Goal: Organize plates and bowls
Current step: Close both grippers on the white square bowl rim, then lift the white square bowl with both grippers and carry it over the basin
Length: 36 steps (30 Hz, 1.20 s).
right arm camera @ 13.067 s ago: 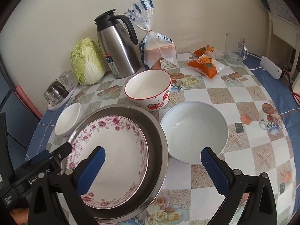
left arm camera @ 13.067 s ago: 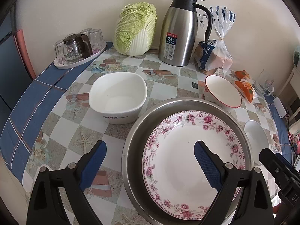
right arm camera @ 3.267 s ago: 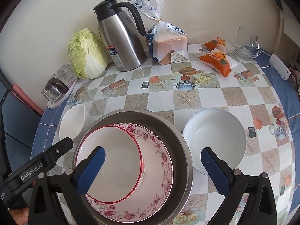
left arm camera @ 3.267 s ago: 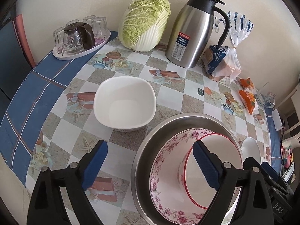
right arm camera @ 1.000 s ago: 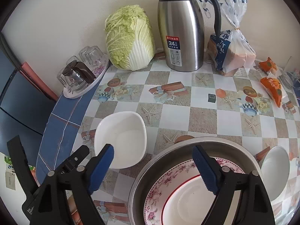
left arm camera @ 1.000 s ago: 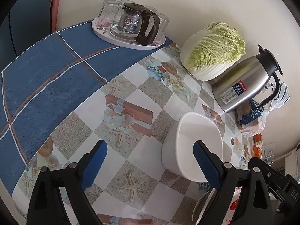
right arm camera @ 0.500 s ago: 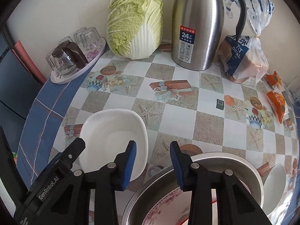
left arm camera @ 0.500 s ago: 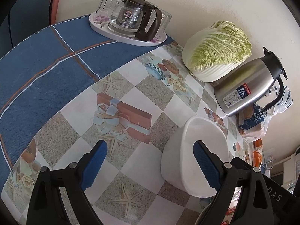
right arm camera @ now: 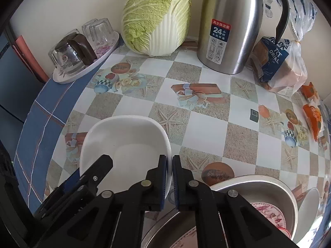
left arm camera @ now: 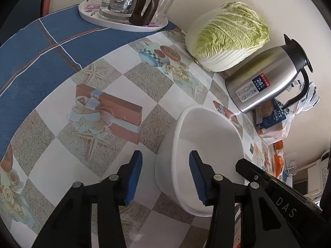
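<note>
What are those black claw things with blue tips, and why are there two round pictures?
The claws are grabbing tools. A person holds one in each hand, and each has a camera looking along its two fingers, so you get one round picture per hand.

On the checked table are a cabbage, a steel jug, bagged bread, a tray of glasses, and a metal basin holding a flowered plate.

The right gripper is pinched shut on the rim of the white bowl. The left gripper has just been closing, with the bowl's other wall between its jaws, but isn't squeezing it yet.
</note>
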Motion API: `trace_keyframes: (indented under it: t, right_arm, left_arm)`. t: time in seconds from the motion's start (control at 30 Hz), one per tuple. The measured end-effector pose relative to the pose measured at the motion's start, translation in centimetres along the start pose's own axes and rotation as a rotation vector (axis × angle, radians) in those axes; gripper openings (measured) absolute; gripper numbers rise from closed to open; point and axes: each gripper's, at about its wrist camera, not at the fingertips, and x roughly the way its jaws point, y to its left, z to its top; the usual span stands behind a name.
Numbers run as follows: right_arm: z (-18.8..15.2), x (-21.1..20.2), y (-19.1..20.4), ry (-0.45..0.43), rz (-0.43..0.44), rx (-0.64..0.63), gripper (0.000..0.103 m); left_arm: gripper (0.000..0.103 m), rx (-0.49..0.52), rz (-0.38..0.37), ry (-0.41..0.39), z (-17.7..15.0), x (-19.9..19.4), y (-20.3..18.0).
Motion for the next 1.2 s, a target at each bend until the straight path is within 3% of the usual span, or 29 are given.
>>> trace_keyframes:
  t: [0.17, 0.9, 1.2]
  right_arm:
    - [0.2, 0.2, 0.1, -0.010, 0.001, -0.014, 0.007]
    - [0.9, 2.1, 0.9, 0.027, -0.011, -0.021, 0.012]
    - [0.7, 1.5, 1.9, 0.012, 0.008, -0.041, 0.011]
  left_arm:
    - [0.033, -0.028, -0.026, 0.042, -0.6, 1.2, 0.4]
    - [0.032, -0.077, -0.049, 0.016, -1.1, 0.9, 1.4]
    - [0.027, -0.077, -0.047, 0.029, -0.8, 0.2, 2.4]
